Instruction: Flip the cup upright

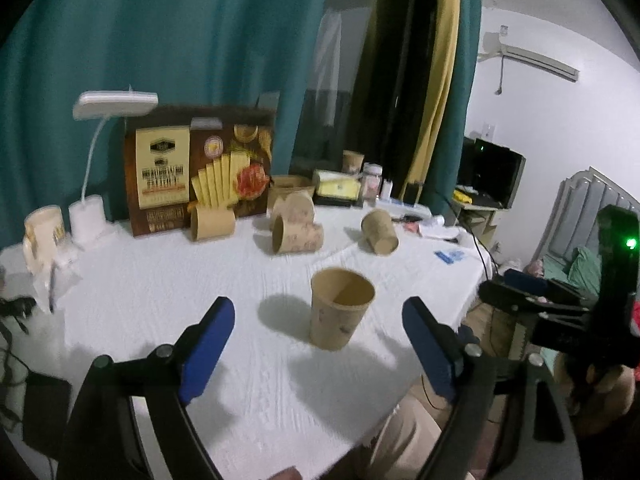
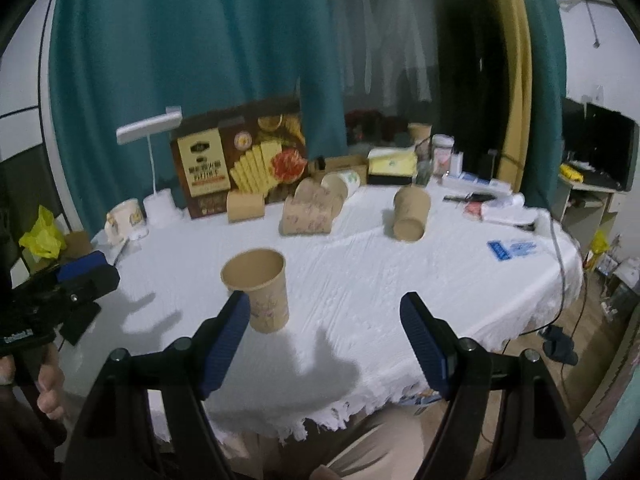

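— What's the room like?

— A table (image 1: 160, 280) under a white cloth stands in front of teal curtains (image 1: 180, 40). Along its far edge are a white desk lamp (image 1: 108, 108), a brown printed box (image 1: 200, 168) and a clutter of small things too blurred to name.

— Where's the cup?

— The paper cup (image 1: 340, 308) stands upright on the cloth near the front edge, mouth up, nothing in it that I can see. The right wrist view shows it too, partly behind the left finger there.

— Other cups?

— Several lie on their sides further back: one against the box (image 1: 212, 222), a pair close together in the middle (image 1: 298, 236), one apart to the right (image 1: 380, 232).

— And the grippers?

— The left gripper (image 1: 318, 344) has its blue fingers (image 1: 208, 344) spread wide, one on each side of the cup and clear of it, touching nothing. The right gripper (image 2: 326, 340) is also parted, with bare cloth between its fingers; the cup sits just beyond its left finger, not gripped. Each gripper appears at the edge of the other's view, and a hand (image 2: 48, 392) holds the left one.
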The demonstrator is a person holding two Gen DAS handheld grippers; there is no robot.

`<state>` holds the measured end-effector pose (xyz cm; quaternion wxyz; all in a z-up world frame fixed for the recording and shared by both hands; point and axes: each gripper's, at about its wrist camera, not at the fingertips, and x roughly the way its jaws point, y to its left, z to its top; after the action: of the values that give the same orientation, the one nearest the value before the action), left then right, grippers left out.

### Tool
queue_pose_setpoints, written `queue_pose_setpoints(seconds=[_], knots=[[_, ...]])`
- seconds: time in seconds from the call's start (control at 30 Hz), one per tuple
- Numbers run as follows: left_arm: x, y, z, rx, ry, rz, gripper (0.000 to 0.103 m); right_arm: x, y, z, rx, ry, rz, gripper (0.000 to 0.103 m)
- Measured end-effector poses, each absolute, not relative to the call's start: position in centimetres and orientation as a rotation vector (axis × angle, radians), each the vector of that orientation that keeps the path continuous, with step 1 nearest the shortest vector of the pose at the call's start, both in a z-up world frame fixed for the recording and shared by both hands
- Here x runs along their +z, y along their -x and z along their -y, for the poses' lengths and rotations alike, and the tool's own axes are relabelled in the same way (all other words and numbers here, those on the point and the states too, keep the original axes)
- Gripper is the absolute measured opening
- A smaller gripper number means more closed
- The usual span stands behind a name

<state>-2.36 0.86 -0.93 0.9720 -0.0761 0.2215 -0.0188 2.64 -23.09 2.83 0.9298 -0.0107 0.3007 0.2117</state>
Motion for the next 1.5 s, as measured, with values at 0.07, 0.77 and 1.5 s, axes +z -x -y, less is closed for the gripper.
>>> queue_pose_setpoints(seconds=[0.07,0.77,1.5], knots=[[-0.2,2.5,-0.5,-0.036,0.139,-0.421,0.091,4.1,-2.3,23.7,0.425,0.019,-0.586,0.075],[5.1,4.0,0.0,-0.025,0.065,-0.241,0.1,11.3,1.0,24.9,0.426,0.009,-0.4,0.083],[4.2,2.7,-2.0,-0.029,0.1,-0.284,0.102,10.4,-0.8,22.6,0.452,0.008,-0.421,0.098]])
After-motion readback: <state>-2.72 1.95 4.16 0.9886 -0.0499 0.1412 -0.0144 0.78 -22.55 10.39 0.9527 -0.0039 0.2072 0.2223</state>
